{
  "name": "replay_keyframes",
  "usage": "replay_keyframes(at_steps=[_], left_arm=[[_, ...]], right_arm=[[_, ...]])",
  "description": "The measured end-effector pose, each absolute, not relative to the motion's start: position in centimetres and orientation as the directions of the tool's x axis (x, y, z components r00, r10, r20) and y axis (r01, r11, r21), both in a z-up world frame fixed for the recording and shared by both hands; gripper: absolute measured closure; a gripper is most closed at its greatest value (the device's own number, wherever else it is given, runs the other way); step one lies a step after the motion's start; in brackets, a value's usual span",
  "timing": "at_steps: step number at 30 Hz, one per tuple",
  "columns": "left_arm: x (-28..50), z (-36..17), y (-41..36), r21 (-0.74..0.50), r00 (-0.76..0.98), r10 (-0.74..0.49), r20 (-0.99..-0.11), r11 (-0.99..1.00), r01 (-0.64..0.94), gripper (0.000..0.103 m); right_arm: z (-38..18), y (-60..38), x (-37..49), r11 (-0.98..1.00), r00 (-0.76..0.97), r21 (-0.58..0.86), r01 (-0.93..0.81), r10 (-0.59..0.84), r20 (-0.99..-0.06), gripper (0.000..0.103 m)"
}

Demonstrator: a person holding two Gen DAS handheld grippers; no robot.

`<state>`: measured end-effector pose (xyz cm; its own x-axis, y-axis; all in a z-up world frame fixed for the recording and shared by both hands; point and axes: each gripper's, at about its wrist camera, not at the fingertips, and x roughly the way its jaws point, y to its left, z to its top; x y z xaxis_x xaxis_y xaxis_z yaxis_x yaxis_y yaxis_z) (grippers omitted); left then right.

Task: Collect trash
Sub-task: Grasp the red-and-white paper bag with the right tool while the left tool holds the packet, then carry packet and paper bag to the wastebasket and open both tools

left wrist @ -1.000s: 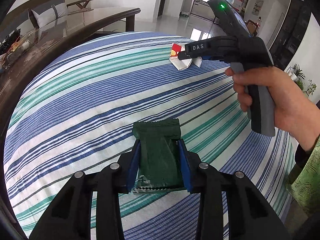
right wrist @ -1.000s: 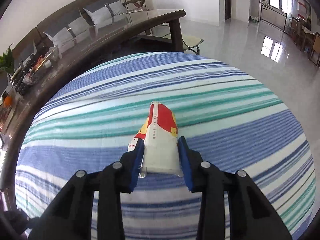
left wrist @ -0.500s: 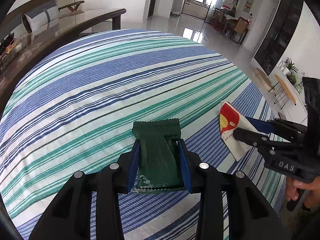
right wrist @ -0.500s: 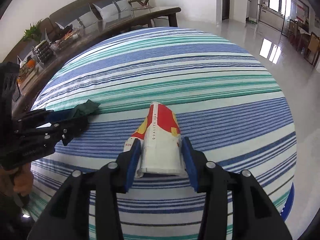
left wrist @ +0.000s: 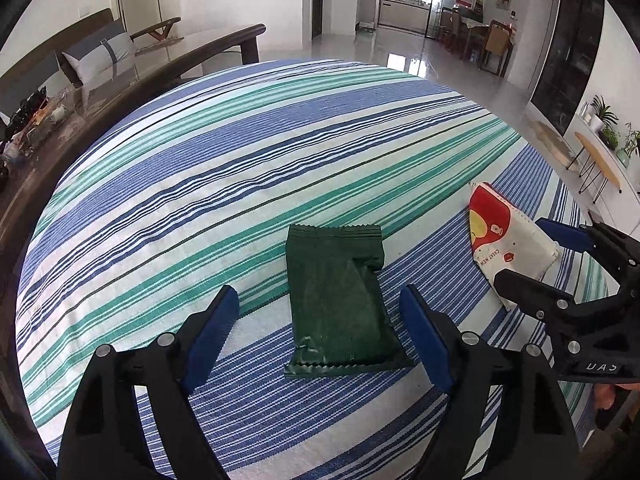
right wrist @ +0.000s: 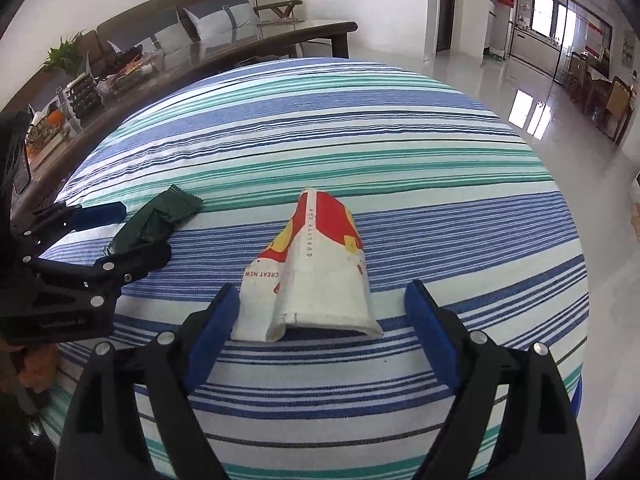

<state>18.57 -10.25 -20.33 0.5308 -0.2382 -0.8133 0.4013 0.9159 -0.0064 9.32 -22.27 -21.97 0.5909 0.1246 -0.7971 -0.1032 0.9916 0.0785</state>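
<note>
- Straddling the flat dark green foil wrapper (left wrist: 340, 300), the left gripper (left wrist: 320, 320) has its blue-padded fingers (left wrist: 212, 332) spread wide, with a clear gap on each side of the wrapper and no contact.
- Wrapper position: lying flat on the blue, teal and white striped tablecloth (left wrist: 240, 160), long axis running along the fingers, serrated far edge pointing away from the camera.
- Right gripper (right wrist: 324, 320): blue-padded fingers (right wrist: 430, 336) likewise spread apart, one on each side of the crushed red, yellow and white paper cup (right wrist: 320, 272); the left pad sits just beside the cup's flattened edge, and contact there cannot be confirmed.
- Cup position: resting on its side on the striped tablecloth, wide mouth toward the right wrist camera, narrow end pointing away.
- Relative layout: the two grippers work side by side, and each appears at the edge of the other's view; the wrapper lies to the left of the cup, near but apart.
- Surroundings: a dark wooden glass-topped table (right wrist: 240, 48) stands beyond the cloth, with a cushioned bench (right wrist: 180, 20) behind it.
</note>
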Motion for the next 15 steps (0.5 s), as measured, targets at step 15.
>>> replay_keyframes(at_steps=[15], left_arm=[[18.8,-20.4,-10.9,0.012,0.516,-0.242,-0.822,0.898,0.440,0.025]], right_arm=[[-21.4,-22.8,12.0,0.982,0.479,0.128,-0.137,0.179,-0.859,0.036]])
